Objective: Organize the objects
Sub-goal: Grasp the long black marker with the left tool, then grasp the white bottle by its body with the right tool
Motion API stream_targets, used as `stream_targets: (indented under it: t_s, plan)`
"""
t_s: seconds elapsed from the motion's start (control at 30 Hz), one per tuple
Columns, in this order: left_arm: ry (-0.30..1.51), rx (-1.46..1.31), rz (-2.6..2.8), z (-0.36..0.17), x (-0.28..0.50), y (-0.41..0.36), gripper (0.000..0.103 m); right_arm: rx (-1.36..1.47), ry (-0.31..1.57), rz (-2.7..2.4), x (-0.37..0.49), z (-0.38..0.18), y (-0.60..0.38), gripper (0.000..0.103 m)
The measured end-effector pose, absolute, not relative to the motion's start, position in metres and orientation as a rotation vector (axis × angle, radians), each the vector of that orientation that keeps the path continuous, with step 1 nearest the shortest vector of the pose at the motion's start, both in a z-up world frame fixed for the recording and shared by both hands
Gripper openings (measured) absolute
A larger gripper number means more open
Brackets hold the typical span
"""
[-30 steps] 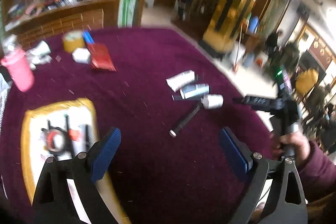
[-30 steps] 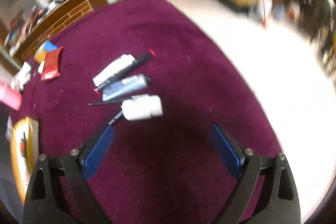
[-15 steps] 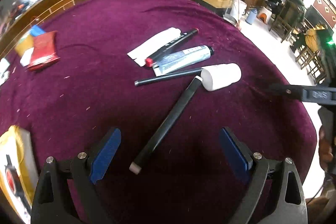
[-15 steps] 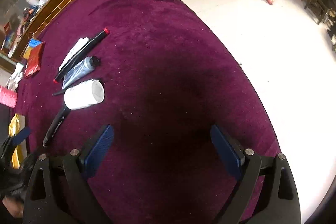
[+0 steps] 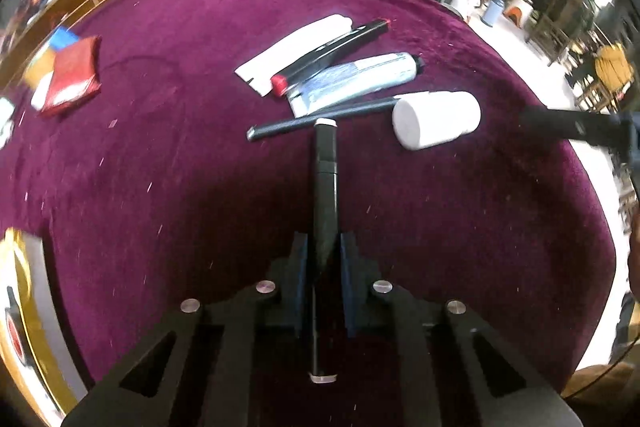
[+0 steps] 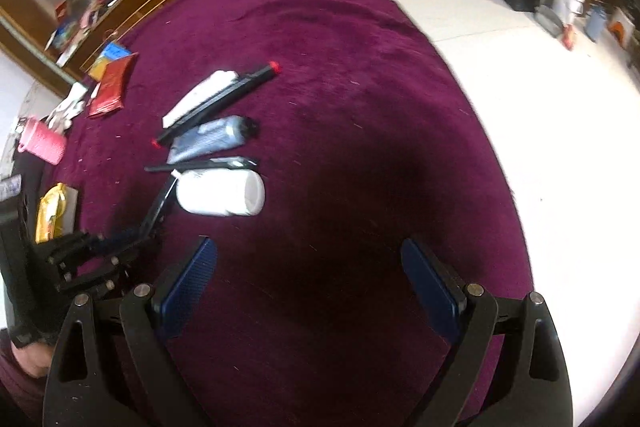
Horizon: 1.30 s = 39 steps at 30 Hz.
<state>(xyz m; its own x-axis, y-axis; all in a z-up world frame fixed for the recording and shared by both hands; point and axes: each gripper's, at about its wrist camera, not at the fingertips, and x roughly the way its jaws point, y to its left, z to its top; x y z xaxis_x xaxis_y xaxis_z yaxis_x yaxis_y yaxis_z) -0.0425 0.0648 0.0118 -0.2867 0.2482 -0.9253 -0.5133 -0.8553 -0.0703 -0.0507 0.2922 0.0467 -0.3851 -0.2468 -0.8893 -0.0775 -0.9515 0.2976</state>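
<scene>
A round table draped in a deep purple cloth (image 5: 160, 155) is filling both views. Only the right wrist view is showing the wide pale floor (image 6: 540, 87) beside the table and a pink cup (image 6: 44, 145) lying near the cloth's far left edge; only the left wrist view is showing seated people at the far right of the room.

A gold-edged tray (image 5: 24, 307) is lying at the left rim, its contents mostly cut off in both views. A red packet (image 5: 72, 77) is lying well apart from the central cluster.

In that cluster, a white bottle (image 5: 436, 121) is lying on its side, just beside a grey tube (image 5: 356, 79), a white flat tube (image 5: 296, 51), a black marker with red ends (image 5: 332, 55) and a thin dark pen (image 5: 320, 119).

The left gripper (image 5: 323, 259) has just been closing, and its blue pads are now pressing on a black white-tipped marker (image 5: 325, 179), which is running straight out from the jaws toward the thin pen. The right wrist view is showing that grip from the side, blurred, with the marker slanting up to the bottle.

The right gripper (image 6: 310, 291) is hanging wide apart over bare cloth, gripping nothing.
</scene>
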Motion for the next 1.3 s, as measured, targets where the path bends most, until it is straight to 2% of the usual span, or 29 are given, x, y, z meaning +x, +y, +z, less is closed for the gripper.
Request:
stream_targets:
  t_s: [0.23,0.4,0.53,0.9,1.0,1.07,1.13,1.17,1.23,1.3]
  plan:
    - [0.168,-1.553,2.191,0.009,-0.020,0.033,0.012,1.643,-0.404,-2.416,-0.101,0.042,0.270,0.094]
    - [0.064,-1.561,2.202,0.009,-0.020,0.026,0.012,1.701,-0.585,-2.052,-0.109,0.015,0.251,0.094]
    - [0.029,-1.564,2.201,0.007,-0.021,0.022,0.012,1.689,-0.550,-1.993,-0.099,0.020,0.238,0.094]
    - [0.035,-1.567,2.282,0.013,-0.033,0.037,0.012,1.683,0.053,-2.346,-0.099,0.032,0.205,0.091]
    - [-0.014,-1.560,2.291,0.020,-0.026,0.027,0.012,1.687,0.146,-2.355,-0.102,0.029,0.197,0.073]
    - [-0.049,-1.544,2.305,0.027,-0.021,0.019,0.012,1.709,0.175,-2.341,-0.106,0.024,0.193,0.057]
    - [-0.084,-1.534,2.313,0.032,-0.017,0.014,0.012,1.719,0.188,-2.335,-0.109,0.019,0.189,0.049]
    - [-0.109,-1.532,2.317,0.036,-0.013,0.008,0.012,1.725,0.185,-2.336,-0.112,0.017,0.188,0.038]
    - [-0.152,-1.524,2.321,0.043,-0.005,-0.002,0.012,1.735,0.181,-2.350,-0.111,0.018,0.189,0.033]
    - [-0.179,-1.513,2.330,0.049,0.002,-0.011,0.012,1.746,0.127,-2.345,-0.110,0.020,0.194,0.033]
